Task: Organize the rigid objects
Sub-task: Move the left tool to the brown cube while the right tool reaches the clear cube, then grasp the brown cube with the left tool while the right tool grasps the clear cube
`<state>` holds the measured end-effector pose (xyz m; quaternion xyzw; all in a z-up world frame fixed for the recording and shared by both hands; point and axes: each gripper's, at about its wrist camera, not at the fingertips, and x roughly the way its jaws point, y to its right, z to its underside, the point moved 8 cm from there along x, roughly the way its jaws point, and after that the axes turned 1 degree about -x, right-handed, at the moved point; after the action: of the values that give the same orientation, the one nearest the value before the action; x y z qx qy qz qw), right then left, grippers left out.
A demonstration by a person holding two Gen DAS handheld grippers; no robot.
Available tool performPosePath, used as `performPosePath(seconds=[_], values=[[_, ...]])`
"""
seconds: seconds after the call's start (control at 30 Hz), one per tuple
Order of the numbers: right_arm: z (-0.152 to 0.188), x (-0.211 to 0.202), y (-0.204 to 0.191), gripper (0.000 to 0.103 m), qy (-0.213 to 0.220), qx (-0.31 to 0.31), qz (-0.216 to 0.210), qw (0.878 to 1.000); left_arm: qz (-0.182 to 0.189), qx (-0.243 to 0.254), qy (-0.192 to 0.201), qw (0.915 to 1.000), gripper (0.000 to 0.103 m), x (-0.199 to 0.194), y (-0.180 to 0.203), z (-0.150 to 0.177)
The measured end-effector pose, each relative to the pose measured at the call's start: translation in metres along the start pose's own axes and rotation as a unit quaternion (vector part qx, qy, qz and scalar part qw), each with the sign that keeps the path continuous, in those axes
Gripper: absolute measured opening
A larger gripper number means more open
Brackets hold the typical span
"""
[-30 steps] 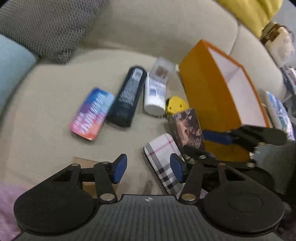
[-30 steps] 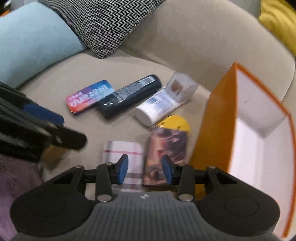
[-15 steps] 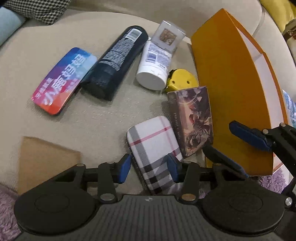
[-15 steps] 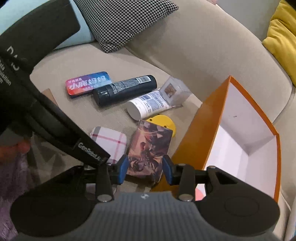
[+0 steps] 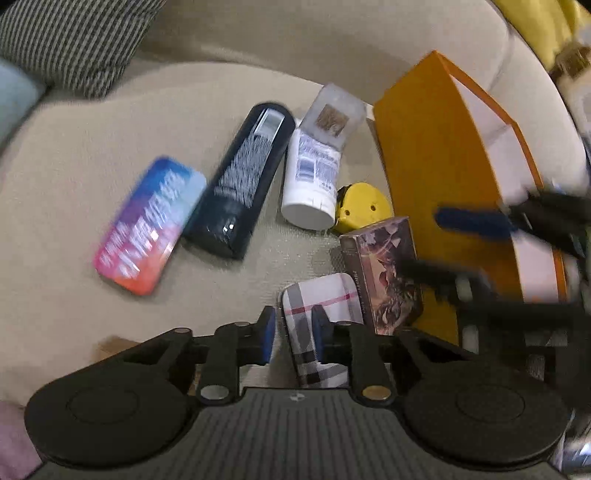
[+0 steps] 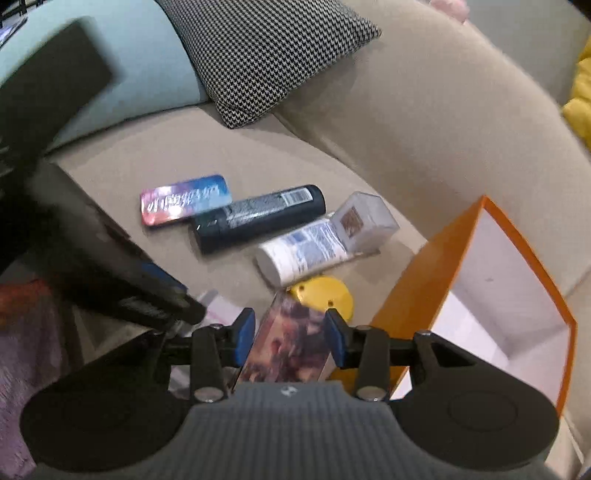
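Observation:
On the beige couch seat, my left gripper (image 5: pixel 293 336) hovers over the left part of a plaid case (image 5: pixel 325 295). Its jaws are closing and its right finger overlaps the case, with no pad seen pressing. My right gripper (image 6: pixel 290 338) is open above a picture-printed card box (image 6: pixel 288 343), which shows in the gap between its pads. An open orange box (image 6: pixel 417 280) stands just right of it. Further back lie a yellow tape measure (image 5: pixel 360 206), a white tube (image 5: pixel 314 177), a clear cube (image 5: pixel 332 114), a dark bottle (image 5: pixel 247 177) and a colourful tin (image 5: pixel 147 225).
A houndstooth cushion (image 6: pixel 266 55) and a light blue cushion (image 6: pixel 147 74) lean against the couch back at the left. A yellow cushion (image 5: pixel 535 29) sits at the far right. A brown card (image 5: pixel 110 343) and purple cloth (image 6: pixel 22 350) lie at the seat's near edge.
My left jaws have narrowed a lot and now sit over the plaid case. My right gripper has shifted and rolled, so the card box now lines up between its fingers.

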<state>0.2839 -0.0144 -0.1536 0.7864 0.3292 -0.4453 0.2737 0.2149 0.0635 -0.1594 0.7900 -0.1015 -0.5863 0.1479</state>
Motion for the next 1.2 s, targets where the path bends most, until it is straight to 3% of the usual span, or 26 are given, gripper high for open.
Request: performPosePath(seconds=[0.03,0.1,0.2,0.3,0.47,0.67,0.93,1.1,1.2], values=[[-0.008,0.004,0.009,0.046,-0.010,0.009,-0.016,1.000,-0.009,0.014,-0.006,0.9998,0.033,-0.006,0.000,-0.003],[-0.023,0.012,0.024,0.052,-0.027,0.019,-0.041,0.999,-0.027,0.044,-0.018,0.9985,0.053,-0.021,-0.004,-0.008],[-0.046,0.026,0.043,0.060,-0.042,-0.015,-0.050,0.998,-0.052,0.072,-0.032,0.9956,0.076,-0.038,-0.013,-0.014],[-0.062,0.044,0.051,0.065,-0.065,-0.073,-0.053,0.994,-0.081,0.089,-0.061,0.9909,0.087,-0.042,-0.027,-0.014],[-0.078,0.083,0.064,0.067,-0.118,-0.120,-0.081,0.982,-0.103,0.099,-0.127,0.9816,0.089,-0.032,-0.045,0.001],[-0.092,0.115,0.069,0.073,-0.151,-0.132,-0.101,0.974,-0.102,0.116,-0.168,0.9737,0.089,-0.015,-0.048,0.017],[-0.095,0.141,0.074,0.073,-0.185,-0.109,-0.123,0.969,-0.090,0.108,-0.170,0.9753,0.087,-0.010,-0.051,0.015],[-0.092,0.148,0.079,0.058,-0.196,-0.081,-0.125,0.969,-0.090,0.103,-0.170,0.9760,0.077,-0.008,-0.054,0.015],[-0.089,0.146,0.080,0.057,-0.190,-0.071,-0.124,0.971,-0.087,0.096,-0.166,0.9776,0.074,-0.008,-0.058,0.016]])
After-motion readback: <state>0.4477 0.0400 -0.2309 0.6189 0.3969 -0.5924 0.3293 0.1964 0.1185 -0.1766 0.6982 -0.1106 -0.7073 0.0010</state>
